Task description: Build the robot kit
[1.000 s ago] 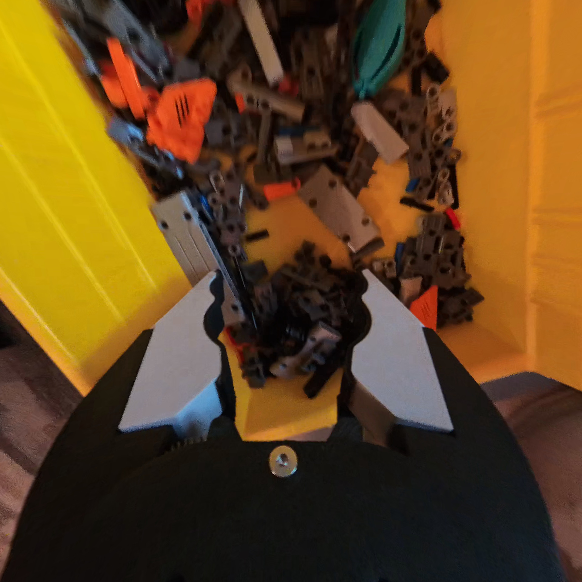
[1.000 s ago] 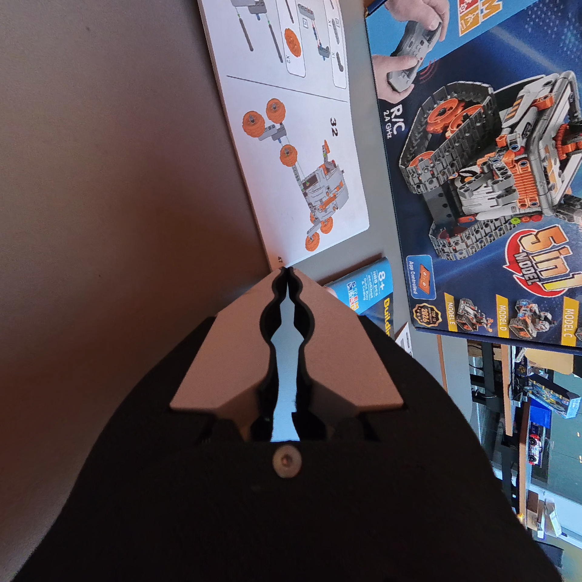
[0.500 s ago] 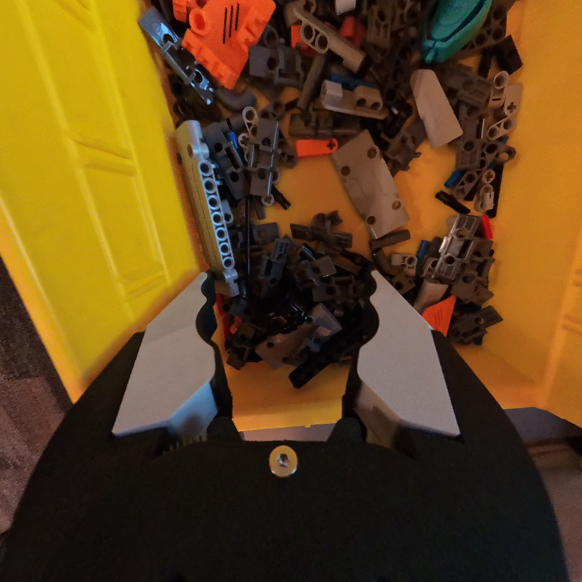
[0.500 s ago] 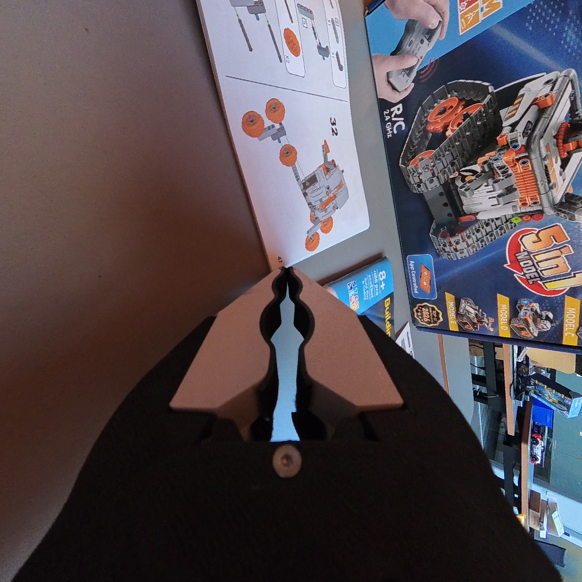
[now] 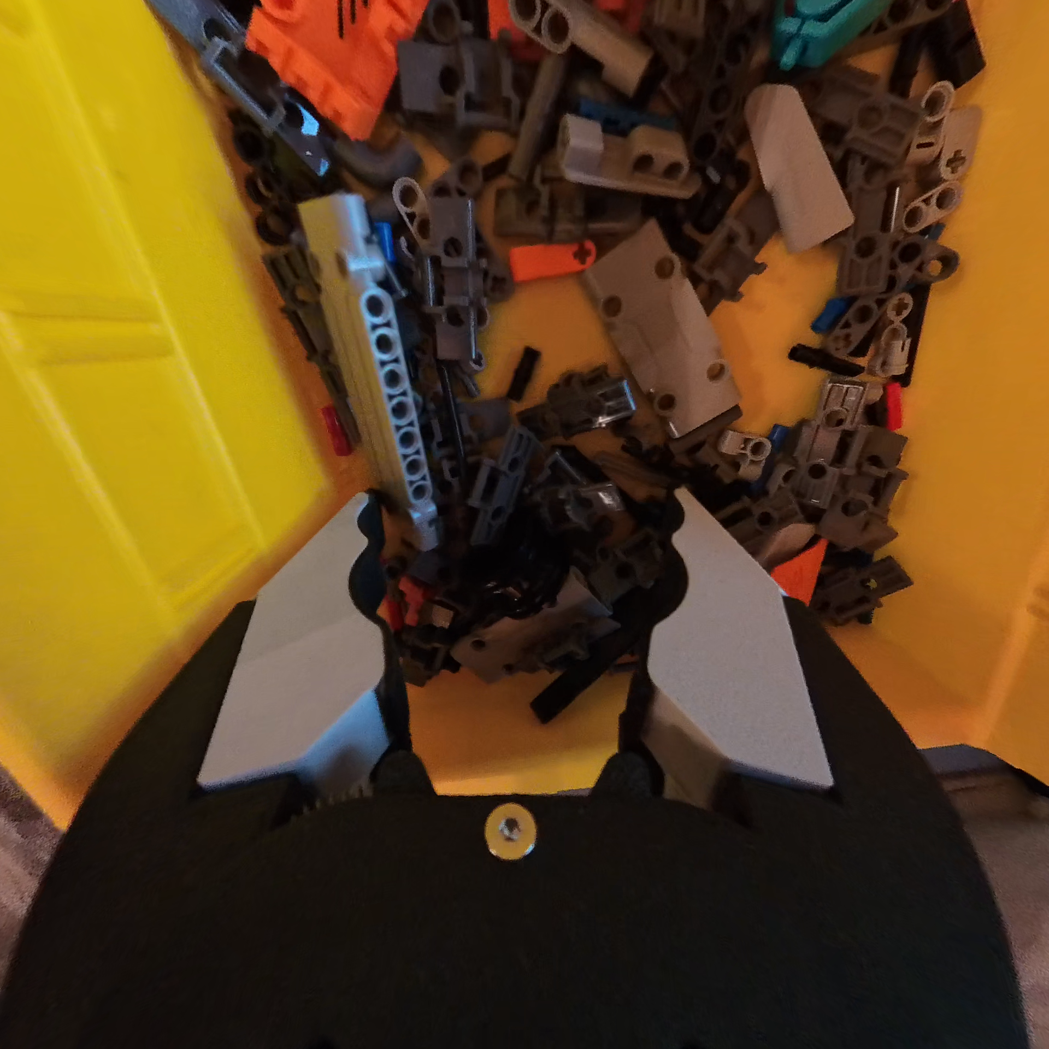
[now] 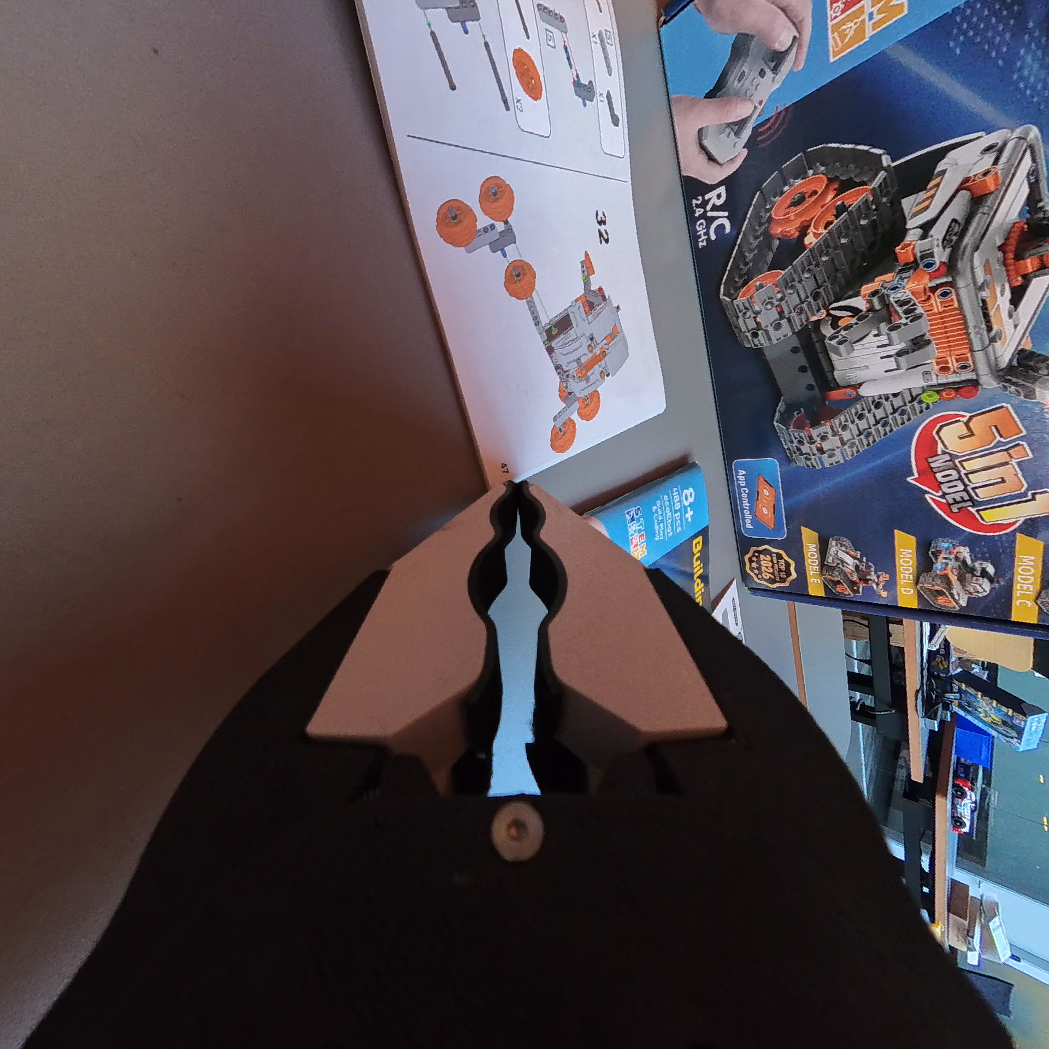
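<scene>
My left gripper [image 5: 522, 511] is open and empty, low inside a yellow bin [image 5: 142, 397] full of loose building-set parts. Its jaws straddle a heap of small dark grey and black connectors [image 5: 528, 573]. A long light grey beam with holes [image 5: 391, 391] lies by the left finger. A grey panel [image 5: 658, 329] lies beyond the heap, and an orange panel [image 5: 335, 62] sits at the far left. My right gripper [image 6: 515, 486] is shut and empty above a grey tabletop [image 6: 198, 284], its tip at the corner of an open instruction booklet [image 6: 528, 238].
A blue toy box [image 6: 885, 295] picturing a tracked vehicle lies right of the booklet, with a small blue leaflet [image 6: 664, 522] below. The bin's yellow walls stand close on both sides of the left gripper. A teal part [image 5: 823, 28] sits at the bin's far right. Shelving [image 6: 965, 766] shows beyond the table edge. One gripper's finger ends stand about 65 centimetres off the other's.
My left gripper has moved forward and down into the bin, nearer the dark heap, still open. The right gripper has barely moved.
</scene>
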Motion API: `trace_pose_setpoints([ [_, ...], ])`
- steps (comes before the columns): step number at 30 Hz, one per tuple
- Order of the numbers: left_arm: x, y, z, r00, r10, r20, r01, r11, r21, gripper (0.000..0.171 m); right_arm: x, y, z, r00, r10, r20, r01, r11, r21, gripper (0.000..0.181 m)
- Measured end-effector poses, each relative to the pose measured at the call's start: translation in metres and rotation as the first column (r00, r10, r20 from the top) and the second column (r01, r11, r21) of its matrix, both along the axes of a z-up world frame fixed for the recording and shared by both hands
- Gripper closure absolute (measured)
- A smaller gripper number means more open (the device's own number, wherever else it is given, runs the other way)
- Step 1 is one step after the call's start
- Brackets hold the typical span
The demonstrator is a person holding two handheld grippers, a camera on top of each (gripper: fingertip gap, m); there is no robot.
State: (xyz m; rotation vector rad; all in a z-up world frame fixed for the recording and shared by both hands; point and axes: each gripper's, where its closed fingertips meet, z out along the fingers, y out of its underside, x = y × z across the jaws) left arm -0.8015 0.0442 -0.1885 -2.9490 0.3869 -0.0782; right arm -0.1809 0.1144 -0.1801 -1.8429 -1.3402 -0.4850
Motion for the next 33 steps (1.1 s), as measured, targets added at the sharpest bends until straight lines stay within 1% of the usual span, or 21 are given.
trace_pose_setpoints([
  [3,-0.001,0.002,0.001,1.000,-0.011,-0.002,0.011,1.000,0.022,0.080,0.000,0.000,0.000,1.000,-0.002,0.000,0.002,1.000,0.004,0.181],
  [4,-0.004,0.002,0.001,1.000,-0.014,-0.023,0.015,1.000,0.028,0.093,0.000,0.000,0.000,1.000,-0.003,0.000,0.003,1.000,0.007,0.181],
  [5,-0.005,0.003,0.001,0.999,-0.021,-0.032,0.021,0.999,0.028,0.097,0.000,0.000,0.000,1.000,-0.003,-0.002,0.003,1.000,0.007,0.181],
  [11,-0.005,0.002,0.001,0.999,-0.026,-0.036,0.026,1.000,0.007,0.099,-0.001,-0.001,0.000,0.999,-0.009,-0.042,0.009,1.000,-0.010,0.181],
  [15,-0.002,0.001,0.001,0.999,-0.019,-0.040,0.019,1.000,-0.006,0.105,0.000,-0.001,0.000,0.997,-0.047,-0.068,0.044,0.998,-0.036,0.181],
  [16,0.000,0.000,0.002,0.999,-0.028,-0.042,0.027,1.000,-0.014,0.109,0.000,-0.002,0.000,0.997,-0.050,-0.062,0.048,0.998,-0.039,0.181],
  [17,0.002,-0.001,0.002,0.998,-0.042,-0.047,0.041,0.999,-0.023,0.120,-0.001,-0.002,0.000,0.998,-0.050,-0.050,0.048,0.998,-0.038,0.181],
  [18,0.002,-0.001,0.002,0.997,-0.056,-0.059,0.054,0.998,-0.032,0.121,-0.001,-0.003,0.000,0.998,-0.049,-0.036,0.048,0.998,-0.039,0.181],
  [20,0.005,-0.001,0.003,0.993,-0.089,-0.072,0.086,0.995,-0.056,0.130,-0.002,-0.005,0.000,0.999,-0.049,-0.016,0.048,0.998,-0.042,0.181],
  [23,0.001,0.001,0.006,0.981,-0.136,-0.140,0.122,0.987,-0.105,0.132,-0.005,-0.007,0.000,0.999,-0.047,0.005,0.047,0.998,-0.046,0.181],
  [24,-0.001,0.004,0.009,0.974,-0.160,-0.163,0.143,0.983,-0.111,0.136,-0.005,-0.007,0.000,0.999,-0.048,0.012,0.048,0.998,-0.046,0.181],
  [25,-0.002,0.009,0.012,0.967,-0.182,-0.180,0.164,0.980,-0.109,0.143,-0.005,-0.007,0.000,0.999,-0.049,0.018,0.050,0.998,-0.045,0.181],
  [27,-0.003,0.019,0.020,0.959,-0.214,-0.188,0.198,0.975,-0.102,0.146,-0.006,-0.007,0.000,0.999,-0.049,0.019,0.050,0.998,-0.043,0.181],
  [31,0.001,0.039,0.027,0.961,-0.242,-0.133,0.229,0.967,-0.109,0.146,-0.006,-0.007,0.000,0.999,-0.050,-0.001,0.050,0.998,-0.045,0.181],
  [32,0.002,0.045,0.029,0.962,-0.245,-0.117,0.234,0.967,-0.100,0.147,-0.006,-0.007,0.000,0.999,-0.049,-0.007,0.049,0.998,-0.046,0.181],
  [33,0.003,0.052,0.032,0.963,-0.244,-0.111,0.236,0.968,-0.083,0.153,-0.006,-0.007,0.000,0.999,-0.048,-0.013,0.047,0.998,-0.045,0.181],
])
